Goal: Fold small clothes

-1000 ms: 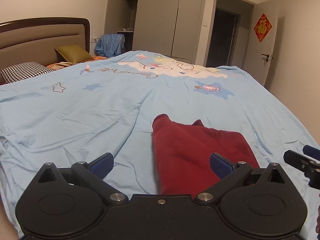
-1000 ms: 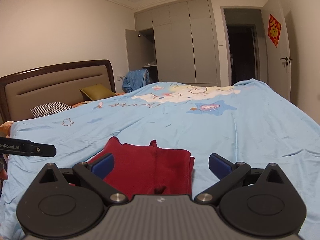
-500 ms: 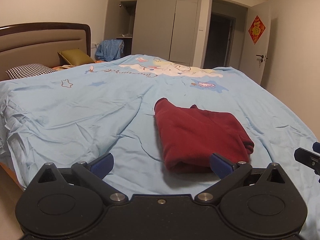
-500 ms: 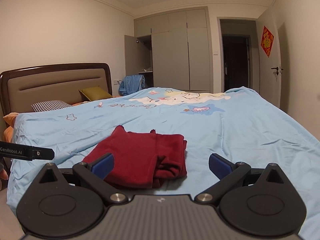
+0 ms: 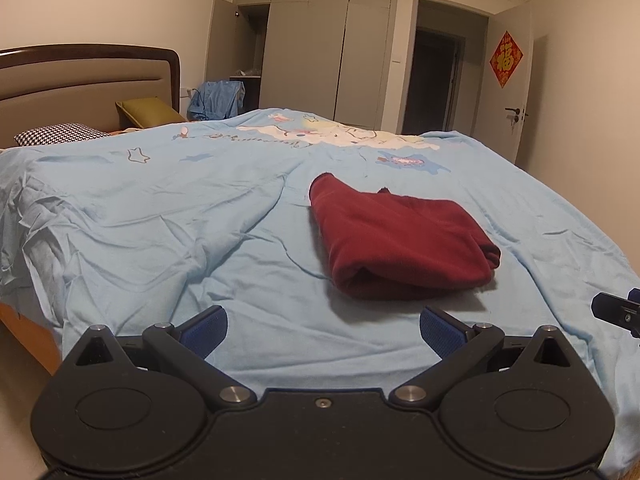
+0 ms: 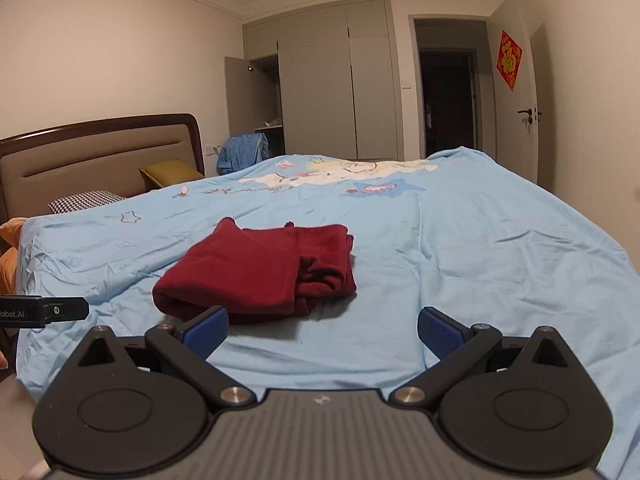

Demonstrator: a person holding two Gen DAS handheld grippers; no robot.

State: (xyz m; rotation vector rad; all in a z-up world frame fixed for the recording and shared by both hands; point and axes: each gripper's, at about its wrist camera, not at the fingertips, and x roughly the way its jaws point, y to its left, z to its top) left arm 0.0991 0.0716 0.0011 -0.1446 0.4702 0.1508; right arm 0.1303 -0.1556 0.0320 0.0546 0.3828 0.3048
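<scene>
The left gripper (image 5: 323, 322) has its jaws spread wide with nothing between them, and the right gripper (image 6: 322, 324) stands the same way, empty. Both are clear of the cloth, near the bed's front edge. The red garment (image 5: 394, 244) lies folded into a compact bundle on the light blue sheet (image 5: 160, 216), ahead of and slightly right of the left gripper; in the right wrist view the same red garment (image 6: 260, 272) sits ahead and to the left, its near edge just beyond the left blue fingertip (image 6: 206, 326). The fold appears complete, so the step in hand is judged to be release and inspection. To do it well, keep both jaws parted and clear of the fabric so no layer is dragged, and check that the edges are aligned. If a correction is needed, pinch only the loose layered end on the bundle's right side (image 6: 332, 268) and tuck it flush, pressing down lightly instead of lifting. The underside of the bundle and its inner layers are hidden, so the number of folds cannot be determined. The garment type is unclear. The opposite gripper appears only as a cropped black tip at the frame edge in each view (image 5: 618, 312), and the person's hands are not shown.
</scene>
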